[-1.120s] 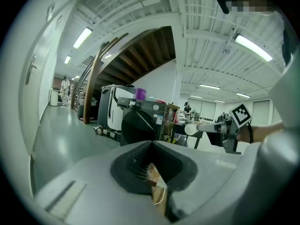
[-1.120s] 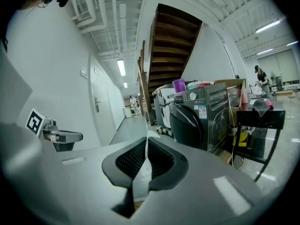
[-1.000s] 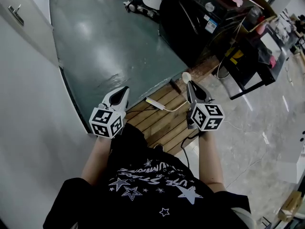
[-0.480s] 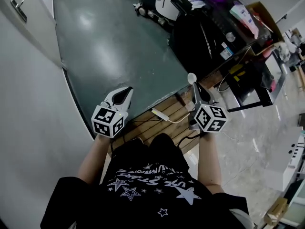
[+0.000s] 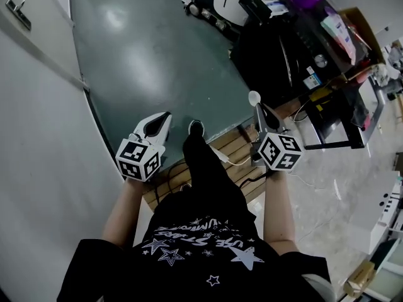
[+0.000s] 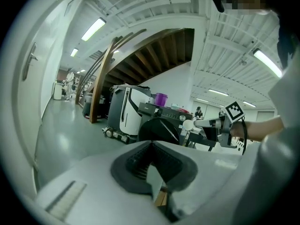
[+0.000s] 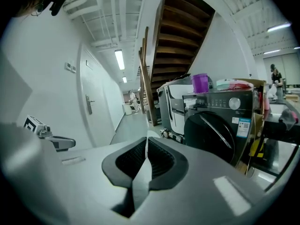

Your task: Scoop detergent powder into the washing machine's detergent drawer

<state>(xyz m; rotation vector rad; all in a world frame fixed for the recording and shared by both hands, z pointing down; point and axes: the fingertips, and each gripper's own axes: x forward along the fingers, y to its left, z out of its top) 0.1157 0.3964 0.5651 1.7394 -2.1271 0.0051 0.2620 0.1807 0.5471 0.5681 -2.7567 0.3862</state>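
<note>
The right gripper (image 5: 257,108) was clamped on a white spoon (image 5: 254,97), held out well short of the black washing machine (image 5: 277,49). The left gripper (image 5: 160,121), further from the machine, was closed on nothing. Scooping seemingly hadn't begun: no open drawer or powder showed, so reaching the machine, opening, scooping and pouring remained.

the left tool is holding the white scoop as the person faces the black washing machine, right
No: the white round-headed plastic scoop is clamped in the right tool, not the left tool, which carries nothing. The head view shows it. The person does face the black front-loading washing machine.
</note>
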